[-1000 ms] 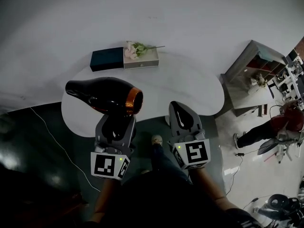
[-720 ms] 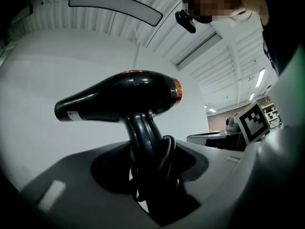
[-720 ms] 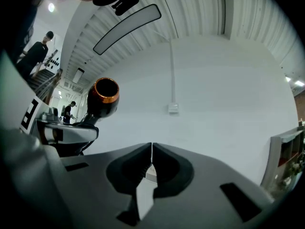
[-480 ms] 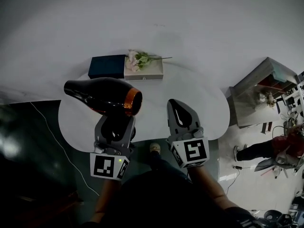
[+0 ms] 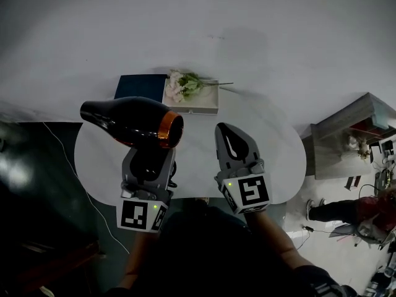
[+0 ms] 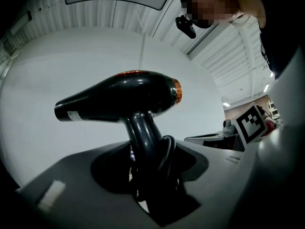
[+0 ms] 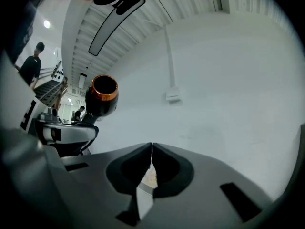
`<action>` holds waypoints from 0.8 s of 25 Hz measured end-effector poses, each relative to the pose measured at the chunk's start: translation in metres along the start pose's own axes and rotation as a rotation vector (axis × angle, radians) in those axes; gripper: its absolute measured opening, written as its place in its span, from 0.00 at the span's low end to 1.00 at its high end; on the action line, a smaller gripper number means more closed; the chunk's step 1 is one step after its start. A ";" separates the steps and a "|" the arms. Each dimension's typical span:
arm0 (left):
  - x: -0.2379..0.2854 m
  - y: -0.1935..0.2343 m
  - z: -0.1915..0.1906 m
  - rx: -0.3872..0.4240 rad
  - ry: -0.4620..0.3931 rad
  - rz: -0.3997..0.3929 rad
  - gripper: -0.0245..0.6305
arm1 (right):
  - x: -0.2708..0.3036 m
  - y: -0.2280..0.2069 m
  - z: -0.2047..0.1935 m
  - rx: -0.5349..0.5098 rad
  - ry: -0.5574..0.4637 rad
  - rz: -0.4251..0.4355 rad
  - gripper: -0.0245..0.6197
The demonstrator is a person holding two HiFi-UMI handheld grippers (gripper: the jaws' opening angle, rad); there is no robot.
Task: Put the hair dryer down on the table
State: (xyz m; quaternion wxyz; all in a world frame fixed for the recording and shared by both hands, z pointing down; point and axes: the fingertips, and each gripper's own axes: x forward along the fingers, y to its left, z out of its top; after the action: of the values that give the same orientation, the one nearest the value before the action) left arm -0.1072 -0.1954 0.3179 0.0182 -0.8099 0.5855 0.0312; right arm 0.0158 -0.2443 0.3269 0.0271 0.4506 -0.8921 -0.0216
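one hair dryer (image 5: 133, 122), one table (image 5: 272, 159), one bouquet (image 5: 185, 83)

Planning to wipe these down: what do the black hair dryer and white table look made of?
The black hair dryer: probably glossy moulded plastic, with sharp highlights on its barrel; its orange ring looks metallic. The white table: smooth matt top, maybe laminate.

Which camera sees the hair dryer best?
The left gripper view: the whole hair dryer shows side-on, handle clamped in the left gripper. The head view shows its barrel from above; the right gripper view shows mainly its orange-ringed end.
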 end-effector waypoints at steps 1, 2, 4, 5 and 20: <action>0.005 0.001 -0.002 0.000 0.001 0.004 0.38 | 0.005 -0.004 -0.001 0.003 -0.003 0.003 0.06; 0.010 0.002 -0.004 -0.001 0.002 0.006 0.38 | 0.009 -0.007 -0.003 0.005 -0.005 0.005 0.06; 0.015 0.002 -0.007 -0.003 0.006 0.008 0.38 | 0.013 -0.010 -0.007 0.008 0.001 0.009 0.06; 0.017 0.002 -0.009 -0.005 0.008 0.008 0.38 | 0.014 -0.011 -0.009 0.010 0.005 0.010 0.06; 0.030 0.006 -0.051 -0.042 0.107 0.003 0.38 | 0.022 -0.012 -0.036 0.031 0.061 -0.019 0.06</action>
State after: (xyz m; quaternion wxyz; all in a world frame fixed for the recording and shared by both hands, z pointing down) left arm -0.1018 -0.2287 0.3666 -0.0305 -0.8096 0.5862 0.0001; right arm 0.0145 -0.2695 0.3630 0.0469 0.4600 -0.8867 0.0059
